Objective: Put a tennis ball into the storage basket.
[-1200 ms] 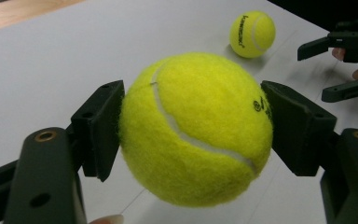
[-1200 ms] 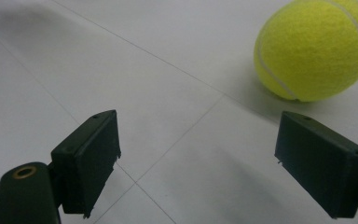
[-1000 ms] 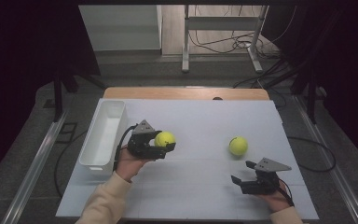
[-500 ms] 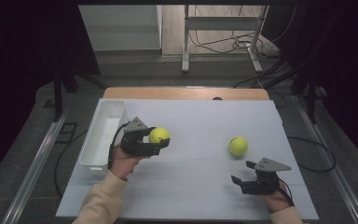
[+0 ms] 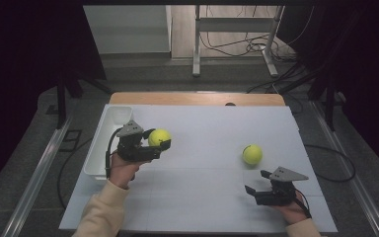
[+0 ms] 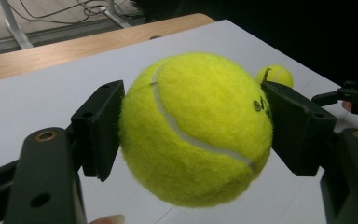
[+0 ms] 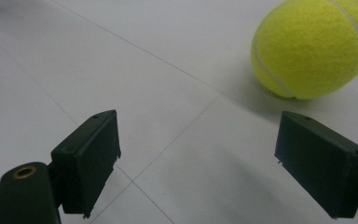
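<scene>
The left gripper (image 5: 159, 139) is clamped on a fuzzy yellow-green tennis ball (image 6: 196, 128), holding it above the white table sheet (image 5: 202, 197) just beside the white plastic bin (image 5: 109, 123). The right gripper (image 5: 258, 181) rests near the front edge, jaws apart and empty, with a second yellow-green tennis ball (image 5: 252, 154) lying near it.
</scene>
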The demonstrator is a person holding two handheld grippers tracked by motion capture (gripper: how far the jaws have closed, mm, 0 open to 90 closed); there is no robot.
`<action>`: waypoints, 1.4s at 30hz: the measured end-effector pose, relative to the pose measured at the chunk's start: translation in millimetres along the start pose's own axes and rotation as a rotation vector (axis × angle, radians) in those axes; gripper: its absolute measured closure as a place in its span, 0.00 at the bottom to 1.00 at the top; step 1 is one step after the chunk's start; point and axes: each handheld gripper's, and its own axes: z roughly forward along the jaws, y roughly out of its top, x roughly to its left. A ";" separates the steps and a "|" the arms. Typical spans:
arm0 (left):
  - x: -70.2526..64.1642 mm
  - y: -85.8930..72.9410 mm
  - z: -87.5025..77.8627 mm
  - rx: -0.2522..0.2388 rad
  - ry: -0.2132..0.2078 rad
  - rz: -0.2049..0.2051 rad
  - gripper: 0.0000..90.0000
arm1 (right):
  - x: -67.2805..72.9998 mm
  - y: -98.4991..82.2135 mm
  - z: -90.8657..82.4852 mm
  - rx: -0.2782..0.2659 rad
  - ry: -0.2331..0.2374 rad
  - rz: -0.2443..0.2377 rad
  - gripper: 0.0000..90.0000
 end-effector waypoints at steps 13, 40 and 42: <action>7.7 1.4 -12.3 -0.054 0.035 -0.028 0.29 | 0.0 -0.1 0.0 0.000 -0.001 -0.001 0.16; 31.2 0.1 -36.3 -0.124 0.151 -0.061 0.29 | 0.0 -0.2 -0.1 0.002 -0.002 -0.002 0.16; 34.4 -0.6 -38.5 -0.126 0.159 -0.066 0.29 | 0.2 -0.2 0.1 0.002 -0.001 -0.004 0.16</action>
